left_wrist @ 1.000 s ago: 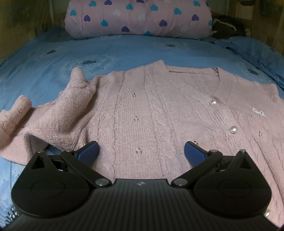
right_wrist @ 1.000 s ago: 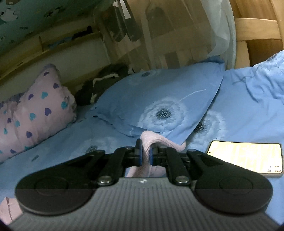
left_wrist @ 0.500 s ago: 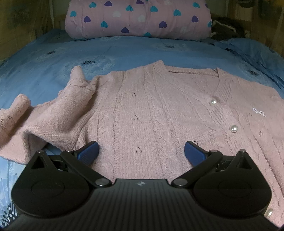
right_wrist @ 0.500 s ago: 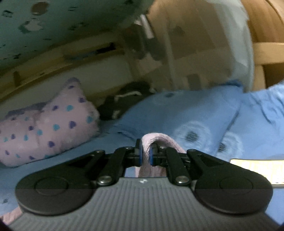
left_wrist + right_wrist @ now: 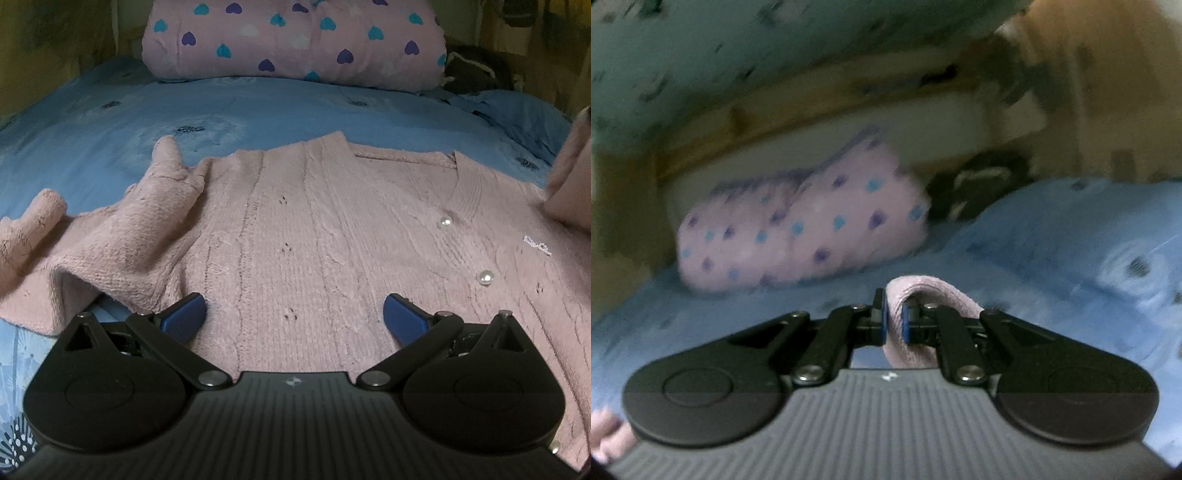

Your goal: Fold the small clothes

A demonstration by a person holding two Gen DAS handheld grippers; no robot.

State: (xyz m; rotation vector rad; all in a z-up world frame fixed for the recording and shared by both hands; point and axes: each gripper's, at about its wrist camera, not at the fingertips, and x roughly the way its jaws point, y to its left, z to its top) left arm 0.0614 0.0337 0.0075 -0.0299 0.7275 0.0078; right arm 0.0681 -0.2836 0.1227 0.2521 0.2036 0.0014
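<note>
Below me spreads a bed in a blue flower-printed cotton sheet (image 5: pixel 258 107). On it lie a pink cable-knit cardigan (image 5: pixel 314 240), a heart-dotted pink bolster (image 5: pixel 295 40) and a blue pillow (image 5: pixel 1071 236).

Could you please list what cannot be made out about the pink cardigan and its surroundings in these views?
- Cardigan hem, left wrist view: hidden behind the left gripper.
- Its right sleeve: cut off by the edge.
- Dark bundle, right wrist view: motion-blurred.
- Pinched knit in the right gripper: lower part hidden.
</note>
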